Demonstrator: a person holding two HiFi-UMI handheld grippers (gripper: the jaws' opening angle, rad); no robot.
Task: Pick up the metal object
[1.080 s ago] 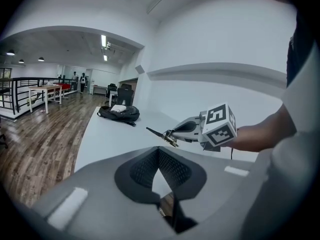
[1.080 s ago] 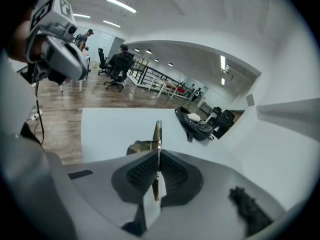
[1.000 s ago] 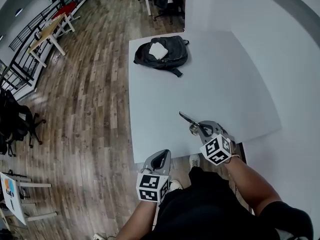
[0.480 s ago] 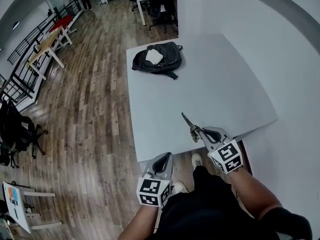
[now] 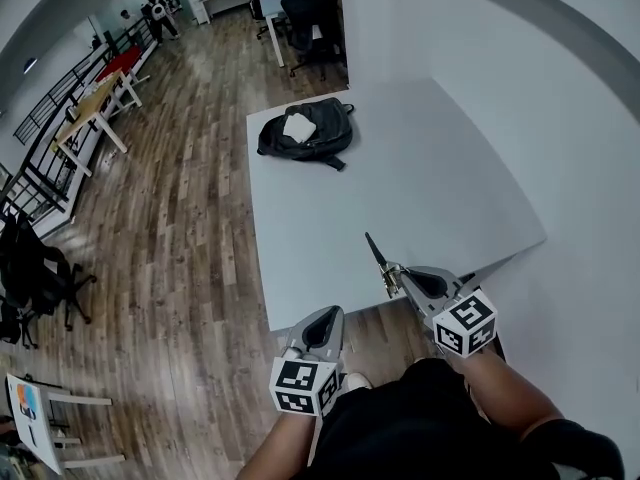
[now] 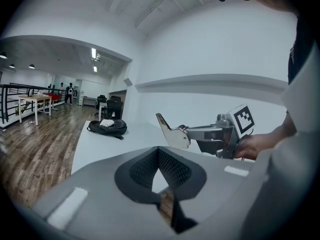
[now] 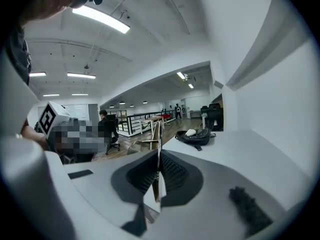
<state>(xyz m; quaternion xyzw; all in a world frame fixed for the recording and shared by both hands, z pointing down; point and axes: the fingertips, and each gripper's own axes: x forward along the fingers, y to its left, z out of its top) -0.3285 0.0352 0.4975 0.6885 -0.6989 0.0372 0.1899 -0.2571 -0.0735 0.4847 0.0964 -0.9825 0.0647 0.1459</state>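
R gripper (image 5: 394,280) clamped on metal object (image 5: 376,253), just thin edge in own view, L gripper (image 5: 323,317) jaws together, empty

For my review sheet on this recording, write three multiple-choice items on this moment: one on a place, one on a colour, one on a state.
1. On the white table, the black fabric backpack lies:
A. at the far end
B. at the near edge
C. hanging off one side

2. The flat item on top of the backpack is:
A. red
B. white
C. green

3. The right gripper is:
A. open and empty
B. resting on the backpack
C. shut on the thin shiny metal blade

Answers:
1 A, the head view shows it at the end away from the person.
2 B, it shows pale against the black fabric.
3 C, the fingers pinch the blade edge-on in the right gripper view.
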